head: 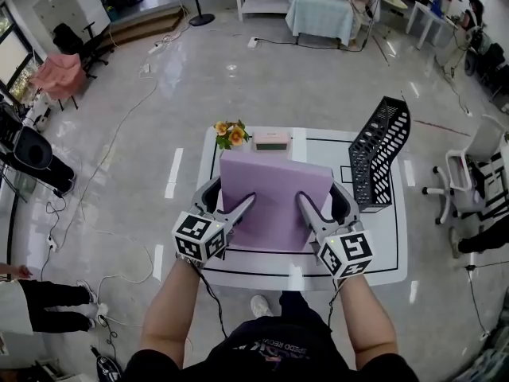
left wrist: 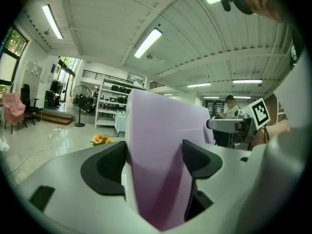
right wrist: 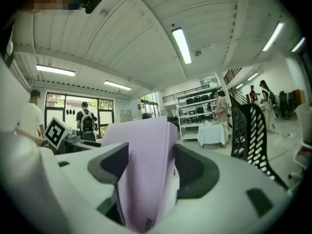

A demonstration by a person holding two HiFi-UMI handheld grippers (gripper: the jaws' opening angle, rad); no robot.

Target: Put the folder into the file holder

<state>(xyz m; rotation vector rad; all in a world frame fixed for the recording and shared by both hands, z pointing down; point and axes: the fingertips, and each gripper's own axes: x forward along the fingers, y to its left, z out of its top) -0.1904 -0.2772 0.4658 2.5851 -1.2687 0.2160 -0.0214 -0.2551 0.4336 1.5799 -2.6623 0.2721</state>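
Observation:
A lilac folder (head: 273,200) is held up above the white table (head: 390,237), tilted, between both grippers. My left gripper (head: 246,203) is shut on its near left edge, and the folder (left wrist: 161,165) fills the space between the jaws in the left gripper view. My right gripper (head: 305,201) is shut on the near right edge; the folder (right wrist: 144,172) stands clamped between its jaws. The black mesh file holder (head: 380,153) stands upright at the table's right side, to the right of the folder, and the file holder (right wrist: 253,135) shows at the right in the right gripper view.
A small bunch of orange flowers (head: 231,134) and a pink box (head: 271,140) sit at the table's far edge behind the folder. A white chair (head: 469,169) stands right of the table. People (right wrist: 87,123) stand in the background of the room.

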